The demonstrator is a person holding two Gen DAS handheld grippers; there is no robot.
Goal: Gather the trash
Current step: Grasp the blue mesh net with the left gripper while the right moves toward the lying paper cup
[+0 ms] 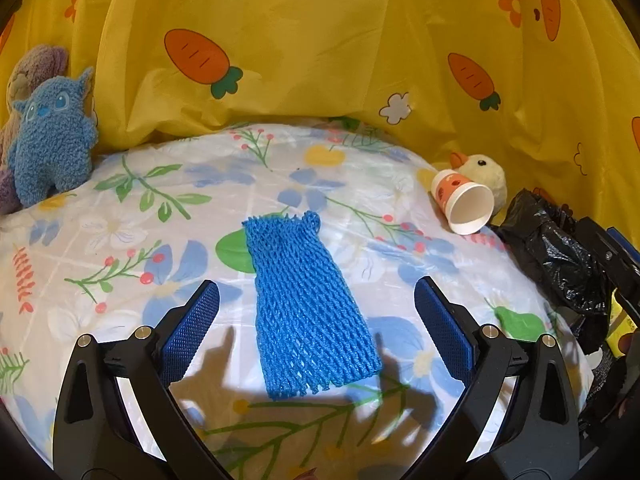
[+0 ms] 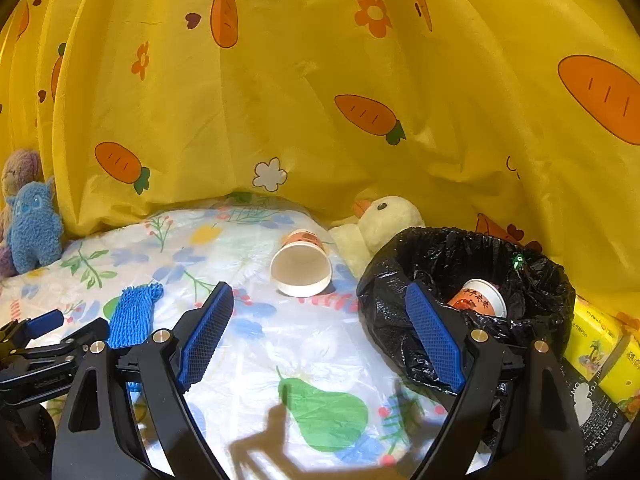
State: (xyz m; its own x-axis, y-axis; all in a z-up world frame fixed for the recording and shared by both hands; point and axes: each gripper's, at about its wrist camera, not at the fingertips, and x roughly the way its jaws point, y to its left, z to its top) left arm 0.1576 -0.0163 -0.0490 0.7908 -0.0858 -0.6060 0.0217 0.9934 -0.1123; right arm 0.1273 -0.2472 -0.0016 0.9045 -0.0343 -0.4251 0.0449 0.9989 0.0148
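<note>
Left gripper (image 1: 316, 300): jaws stood wide apart and gripped nothing; the blue pads flanked the foam net without touching it.
Blue foam net (image 1: 310, 304): lay flat on the floral tablecloth (image 1: 120, 216), lengthwise between the left pads (its near end fell in the gripper's shadow).
Right gripper (image 2: 320, 304): jaws were spread wide and empty; one pad stood in front of the bin's near rim, whether touching it could not be told.
Tipped paper cup (image 2: 301, 267): lay on its side on the cloth, mouth toward the right wrist camera, ahead of the open right jaws and well clear of both pads.
Trash bin (image 2: 400, 280): lined with a black bag, stood at the right edge of the table, just beside the tipped cup.
Binned cup (image 2: 482, 300): a second paper cup rested inside the bag.
Plush duck (image 2: 386, 220): sat behind the bin, against the yellow carrot-print curtain (image 2: 320, 60).
Blue plush toy (image 1: 52, 140): stood at the far left edge.
</note>
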